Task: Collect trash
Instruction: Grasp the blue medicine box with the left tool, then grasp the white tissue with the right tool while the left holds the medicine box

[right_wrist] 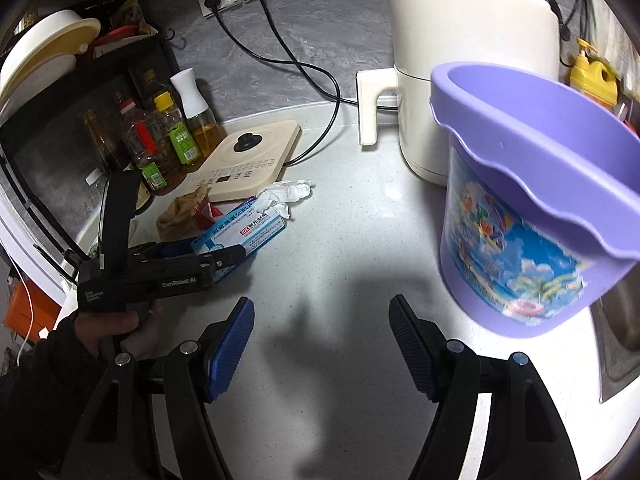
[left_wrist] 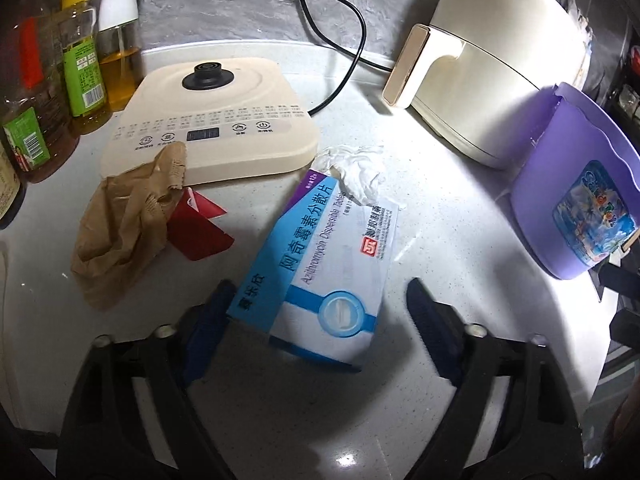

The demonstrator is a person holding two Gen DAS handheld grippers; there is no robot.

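Observation:
A blue and white medicine box (left_wrist: 320, 264) lies on the white counter, its near end between the fingers of my left gripper (left_wrist: 320, 320), which is open around it. A crumpled white tissue (left_wrist: 356, 168) lies at the box's far end. A brown crumpled bag (left_wrist: 128, 224) and a red wrapper (left_wrist: 198, 224) lie left of it. The purple bucket (left_wrist: 576, 196) stands at the right. My right gripper (right_wrist: 322, 344) is open and empty above the counter, left of the bucket (right_wrist: 528, 208). The right wrist view also shows the left gripper (right_wrist: 208, 256) at the box (right_wrist: 244, 232).
A cream appliance base (left_wrist: 212, 120) sits behind the trash. A cream air fryer (left_wrist: 492, 60) stands at the back right. Oil and sauce bottles (left_wrist: 80, 60) line the left. Power cords (right_wrist: 288, 64) run to wall sockets. A dish rack (right_wrist: 48, 56) stands at the far left.

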